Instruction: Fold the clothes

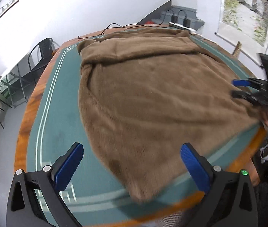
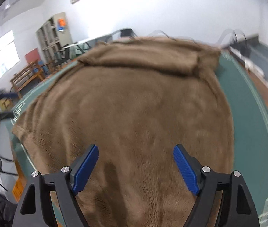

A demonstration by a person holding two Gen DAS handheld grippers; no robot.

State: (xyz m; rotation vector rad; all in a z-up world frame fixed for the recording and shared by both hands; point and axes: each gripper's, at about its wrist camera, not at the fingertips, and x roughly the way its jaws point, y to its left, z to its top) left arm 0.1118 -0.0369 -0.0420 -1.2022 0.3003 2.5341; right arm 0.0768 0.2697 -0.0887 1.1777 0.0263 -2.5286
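Note:
A brown fleece garment (image 1: 149, 94) lies spread over the green-topped table (image 1: 58, 98), its far part folded over into a band. My left gripper (image 1: 132, 149) hovers open above the garment's near left corner, nothing between its blue pads. In the left wrist view the right gripper (image 1: 238, 88) shows at the right edge, open over the cloth's right side, a hand below it. In the right wrist view the garment (image 2: 134, 104) fills the frame and my right gripper (image 2: 135, 151) stands open just above it. The left gripper (image 2: 5, 104) appears blurred at that view's far left.
The table has an orange wooden rim (image 1: 26, 113). A power strip with black adapters (image 1: 181, 25) and cables lie at its far end. Black chairs and a glass table (image 1: 29, 66) stand to the left. Shelves and wooden benches (image 2: 31, 73) line the far wall.

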